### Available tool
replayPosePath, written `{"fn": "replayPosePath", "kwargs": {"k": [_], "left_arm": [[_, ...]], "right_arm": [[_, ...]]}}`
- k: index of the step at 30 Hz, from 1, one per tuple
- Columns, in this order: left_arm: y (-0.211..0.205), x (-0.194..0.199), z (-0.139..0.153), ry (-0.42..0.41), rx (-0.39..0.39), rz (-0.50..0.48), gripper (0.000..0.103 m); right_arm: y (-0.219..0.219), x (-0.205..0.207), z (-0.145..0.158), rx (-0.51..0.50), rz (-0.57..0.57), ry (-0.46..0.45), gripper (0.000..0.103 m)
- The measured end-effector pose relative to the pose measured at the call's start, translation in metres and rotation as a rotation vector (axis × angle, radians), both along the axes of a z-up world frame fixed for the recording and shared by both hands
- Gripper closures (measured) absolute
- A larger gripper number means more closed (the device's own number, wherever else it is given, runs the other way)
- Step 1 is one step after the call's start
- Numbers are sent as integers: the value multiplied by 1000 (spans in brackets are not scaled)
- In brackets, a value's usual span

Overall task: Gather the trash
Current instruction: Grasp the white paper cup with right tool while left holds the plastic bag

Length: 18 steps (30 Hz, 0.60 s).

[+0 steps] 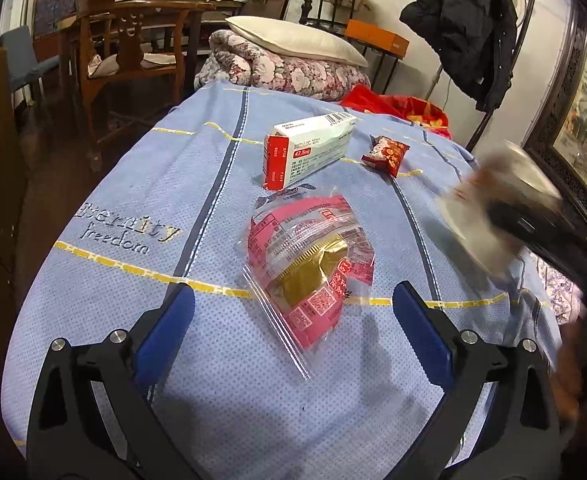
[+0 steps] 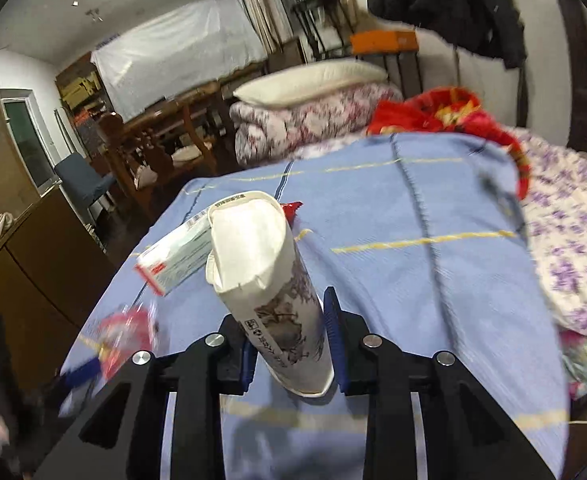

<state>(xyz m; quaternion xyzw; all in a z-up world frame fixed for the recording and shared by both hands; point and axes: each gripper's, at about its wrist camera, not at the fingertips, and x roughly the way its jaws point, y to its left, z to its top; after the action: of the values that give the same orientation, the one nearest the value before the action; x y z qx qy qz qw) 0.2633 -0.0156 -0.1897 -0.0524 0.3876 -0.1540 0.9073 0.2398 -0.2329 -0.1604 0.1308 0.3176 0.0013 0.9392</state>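
Right gripper [image 2: 291, 344] clamps my squashed paper cup [image 2: 269, 280]; left gripper [image 1: 293, 320] gapes over a zip bag [image 1: 309, 264], perhaps a pastry wrapper.

A crushed paper cup [image 2: 271, 280] is clamped between the blue fingers [image 2: 333, 336] of the right gripper [image 2: 291, 354], its flattened mouth pointed away. Behind it, a medicine box [image 2: 173, 256] is seen lying on the blue bedspread [image 2: 413, 248]. A red bag [image 2: 445, 114] is seen at the bed's far edge.

Dim warm light, fisheye warp, motion blur
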Motion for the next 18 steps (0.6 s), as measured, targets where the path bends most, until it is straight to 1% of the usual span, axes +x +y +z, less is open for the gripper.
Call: {"fn": "replayPosePath", "kwargs": {"k": [4,8,10,12,18], "left_arm": [[2,0,0,0,-10,9,8],[9,0,1,3,-37,32,8],[9,0,1,4,-42,39,8],[7,1,2,3,-29,45,8],[1,8,6,7,-29,61,8]], "right_arm": [[-3,-54,-5,-51,-42,-44,71],[-11,-79,-17,-54,-74,-67,71],[-16,-83,-21,-48,-82,-72,71],[-17,-84,-20,-48,-72,-84,70],[-10,-82,-23,-67,-38,-89,69]]}}
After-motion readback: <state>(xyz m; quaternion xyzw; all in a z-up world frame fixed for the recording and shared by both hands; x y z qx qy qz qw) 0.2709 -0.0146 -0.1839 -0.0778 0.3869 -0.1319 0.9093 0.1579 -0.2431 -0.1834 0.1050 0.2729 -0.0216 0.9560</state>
